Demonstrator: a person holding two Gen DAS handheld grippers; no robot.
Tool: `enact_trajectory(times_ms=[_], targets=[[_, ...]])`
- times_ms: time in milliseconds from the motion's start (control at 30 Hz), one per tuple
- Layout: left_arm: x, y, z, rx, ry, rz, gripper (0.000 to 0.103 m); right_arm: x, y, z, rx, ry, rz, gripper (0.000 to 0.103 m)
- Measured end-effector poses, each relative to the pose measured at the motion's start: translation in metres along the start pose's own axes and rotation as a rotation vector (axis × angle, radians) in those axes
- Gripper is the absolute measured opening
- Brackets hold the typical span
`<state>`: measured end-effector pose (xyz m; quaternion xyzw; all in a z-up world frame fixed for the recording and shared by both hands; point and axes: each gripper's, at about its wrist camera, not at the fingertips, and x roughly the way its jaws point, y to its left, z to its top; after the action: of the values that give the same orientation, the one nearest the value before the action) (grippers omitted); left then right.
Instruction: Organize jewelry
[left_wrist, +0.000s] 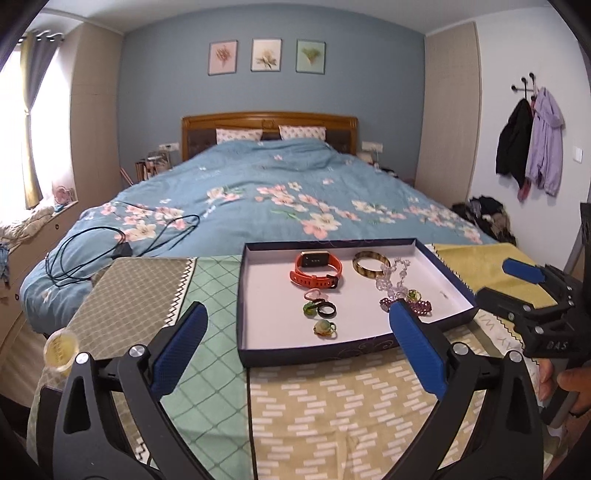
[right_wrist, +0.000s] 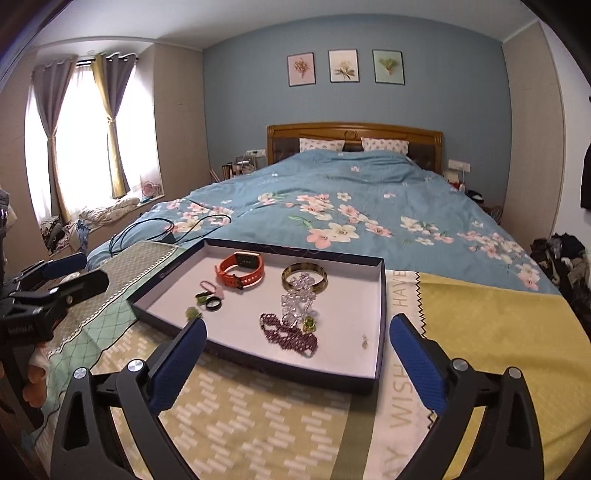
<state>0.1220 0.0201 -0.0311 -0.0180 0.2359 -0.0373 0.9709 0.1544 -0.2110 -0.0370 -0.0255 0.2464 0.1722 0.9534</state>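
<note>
At the bottom of the left wrist view, the left hand-held gripper (left_wrist: 295, 328) has its two blue pads spread wide, with nothing between them. In the right wrist view the right hand-held gripper (right_wrist: 297, 341) is spread wide too, also with nothing between its two blue pads. That makes two grippers, both holding nothing. A person's hand (left_wrist: 565, 387) shows at the right edge of the left wrist view, holding the other gripper's handle.

Both grippers are over a table (left_wrist: 332, 413) covered with patterned cloths in green, tan and yellow. A small round yellow cup (left_wrist: 61, 349) sits at the left edge of the table.

In the middle of both views sits one flat dark blue box with a white inside (left_wrist: 266, 295). The jewelry lies in it. On its near side I count one yellow-green ring (left_wrist: 325, 328), a little bunch of rings, green and black (left_wrist: 320, 308), with a pink heart-shaped one (left_wrist: 313, 294) just behind, and one purple bead bracelet (right_wrist: 291, 334). One string of clear crystal beads (right_wrist: 299, 293) lies just behind it. Farther back are one orange watch (left_wrist: 316, 271) and one brown striped bangle (left_wrist: 371, 263).

Behind the table is one bed with a blue flower blanket (left_wrist: 266, 192) and two pillows. One black cable (left_wrist: 110, 236) lies on it at the left. On the far blue wall hang three flower pictures (left_wrist: 266, 55).
</note>
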Motion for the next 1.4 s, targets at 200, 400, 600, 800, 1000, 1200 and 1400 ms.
enact_trajectory(times_ms=[200,400,600,800,1000,1200,1400], targets=[[-0.034,-0.005,-0.009,0.013,-0.082,0.028,0.097,-0.033,0.013,-0.012,-0.034,-0.091,-0.021,0.096],[-0.072,-0.004,-0.017,-0.004,-0.176,0.057,0.097,-0.063,0.015,-0.018,-0.016,-0.178,-0.068,0.096],[-0.095,-0.007,-0.017,-0.024,-0.232,0.048,0.097,-0.083,0.013,-0.023,0.018,-0.238,-0.107,0.096],[-0.109,-0.018,-0.017,-0.014,-0.254,0.038,0.097,-0.087,0.02,-0.026,0.007,-0.244,-0.113,0.096],[-0.118,-0.026,-0.019,-0.012,-0.272,0.026,0.097,-0.097,0.026,-0.028,0.005,-0.275,-0.115,0.096],[-0.126,-0.031,-0.023,0.003,-0.283,0.03,0.097,-0.099,0.029,-0.029,0.011,-0.28,-0.114,0.096],[-0.132,-0.032,-0.024,0.002,-0.299,0.031,0.097,-0.102,0.03,-0.031,0.01,-0.292,-0.111,0.096]])
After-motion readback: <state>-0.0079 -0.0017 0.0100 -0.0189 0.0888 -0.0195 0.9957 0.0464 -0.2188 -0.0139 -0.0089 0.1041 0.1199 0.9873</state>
